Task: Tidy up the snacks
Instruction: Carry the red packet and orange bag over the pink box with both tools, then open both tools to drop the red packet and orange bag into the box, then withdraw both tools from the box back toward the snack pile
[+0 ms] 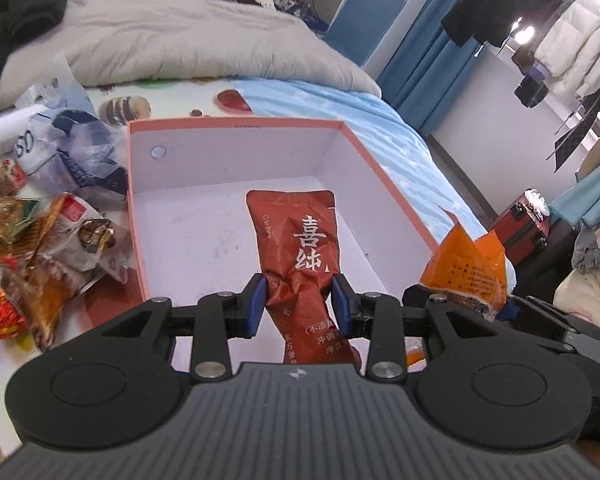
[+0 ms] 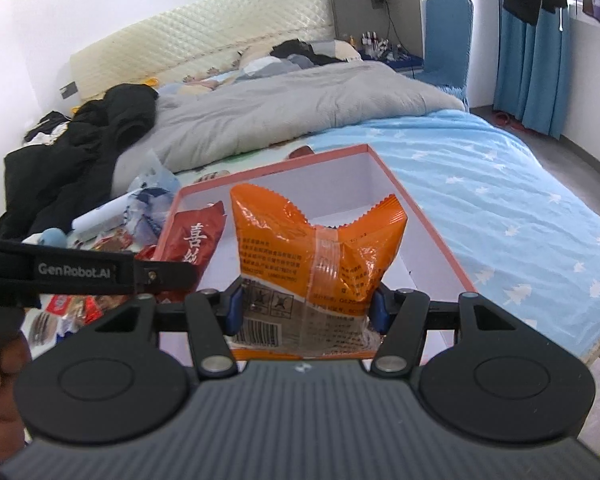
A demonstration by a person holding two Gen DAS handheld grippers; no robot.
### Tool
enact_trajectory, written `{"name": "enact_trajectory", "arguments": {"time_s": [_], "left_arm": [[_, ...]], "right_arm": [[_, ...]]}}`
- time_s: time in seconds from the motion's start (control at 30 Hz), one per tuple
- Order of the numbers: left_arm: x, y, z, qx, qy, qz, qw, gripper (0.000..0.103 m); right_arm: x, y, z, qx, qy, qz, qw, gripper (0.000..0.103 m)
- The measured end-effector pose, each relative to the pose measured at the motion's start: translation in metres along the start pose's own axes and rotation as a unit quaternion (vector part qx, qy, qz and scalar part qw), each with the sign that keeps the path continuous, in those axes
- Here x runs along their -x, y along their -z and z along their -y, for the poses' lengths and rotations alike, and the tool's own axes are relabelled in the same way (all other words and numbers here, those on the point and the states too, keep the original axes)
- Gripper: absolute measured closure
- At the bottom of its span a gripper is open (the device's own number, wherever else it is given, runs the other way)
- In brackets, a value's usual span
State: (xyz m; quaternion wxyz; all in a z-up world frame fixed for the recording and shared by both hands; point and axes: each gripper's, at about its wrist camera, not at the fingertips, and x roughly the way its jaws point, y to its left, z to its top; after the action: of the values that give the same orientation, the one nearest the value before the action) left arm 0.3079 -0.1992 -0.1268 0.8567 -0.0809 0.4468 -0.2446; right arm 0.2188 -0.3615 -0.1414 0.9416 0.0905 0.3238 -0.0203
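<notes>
My left gripper (image 1: 299, 304) is shut on a dark red snack packet (image 1: 300, 240) with white Chinese characters and holds it over the near part of a pink-rimmed white box (image 1: 236, 122). My right gripper (image 2: 306, 308) is shut on an orange snack packet (image 2: 320, 248) and holds it above the box's near right edge (image 2: 428, 220). The orange packet also shows at the right of the left wrist view (image 1: 466, 268), and the red packet at the left of the right wrist view (image 2: 196, 240). The box floor shows nothing but the held red packet over it.
The box sits on a bed with a light blue sheet (image 2: 500, 184). A pile of loose snack packets (image 1: 32, 248) and a crumpled plastic bag (image 1: 72, 148) lie left of the box. A grey quilt (image 1: 180, 40) and black clothes (image 2: 80, 148) lie behind.
</notes>
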Motion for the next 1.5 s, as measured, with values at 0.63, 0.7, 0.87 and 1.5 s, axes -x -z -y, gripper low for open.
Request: {"name": "enact_trajectory", "arguments": {"time_s": [0.63,0.7,0.87,1.5], "left_arm": [[-0.054,-0.021,-0.02,0.003,-0.028,-0.027,0.9992,0.047],[-0.046,-0.021,-0.019,0.001,-0.03,-0.021,0.9993,0.047],[-0.017,-0.015,-0.013,-0.004,-0.029,0.0,0.9996,0.047],[0.141,0.049,0.003,-0.027,-0.036,0.085,0.9953,0.047]], "right_arm": [[-0.084,-0.005,0.025,-0.065,-0.01,-0.079,0.995,0.019],[-0.083,-0.005,0.027,-0.075,-0.006,-0.08,0.994,0.019],[-0.066,-0.004,0.024,-0.073,-0.001,-0.069,0.995,0.019],[0.065,0.019,-0.011,-0.047,-0.007,0.016,0.999,0.019]]}}
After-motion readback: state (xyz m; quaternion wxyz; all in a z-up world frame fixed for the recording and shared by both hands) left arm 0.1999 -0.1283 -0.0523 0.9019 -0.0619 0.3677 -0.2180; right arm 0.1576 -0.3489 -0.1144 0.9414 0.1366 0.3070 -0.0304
